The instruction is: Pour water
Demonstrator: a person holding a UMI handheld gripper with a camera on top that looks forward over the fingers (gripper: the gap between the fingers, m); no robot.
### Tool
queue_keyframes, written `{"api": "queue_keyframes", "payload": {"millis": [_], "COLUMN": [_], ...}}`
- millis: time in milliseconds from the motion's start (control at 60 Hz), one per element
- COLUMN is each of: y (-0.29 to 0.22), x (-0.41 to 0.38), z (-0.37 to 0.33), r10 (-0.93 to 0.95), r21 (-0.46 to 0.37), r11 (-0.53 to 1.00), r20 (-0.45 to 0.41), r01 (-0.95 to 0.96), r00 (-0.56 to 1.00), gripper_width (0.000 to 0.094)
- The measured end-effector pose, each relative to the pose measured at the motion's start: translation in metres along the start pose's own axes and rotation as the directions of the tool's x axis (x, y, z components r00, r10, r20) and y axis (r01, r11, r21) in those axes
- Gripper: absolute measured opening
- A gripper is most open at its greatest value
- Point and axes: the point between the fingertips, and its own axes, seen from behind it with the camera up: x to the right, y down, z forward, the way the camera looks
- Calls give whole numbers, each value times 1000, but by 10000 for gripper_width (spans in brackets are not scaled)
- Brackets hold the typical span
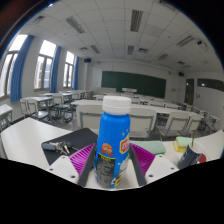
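Note:
A blue bottle with a white cap and an orange label stands upright between my gripper's two fingers. Both purple pads press against its sides, so the fingers are shut on it. The bottle's base is hidden below the fingers, and it appears held above the white table.
On the table to the left lie a dark tray and small items. A yellow-green object and a white thing sit to the right. Behind are classroom desks, chairs, a green chalkboard and windows.

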Motion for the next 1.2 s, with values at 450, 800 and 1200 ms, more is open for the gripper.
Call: {"api": "queue_keyframes", "payload": {"millis": [450,800,1200], "y": [-1,-55,-110], "x": [1,44,111], "z": [2,-27,-74], "r10": [36,498,901], "r21": [60,115,-146], "r11": [998,845,-101], "r20": [23,183,407], "r01": [-37,-522,-984], "r00": [999,848,-152], "gripper_width": [373,375,372]}}
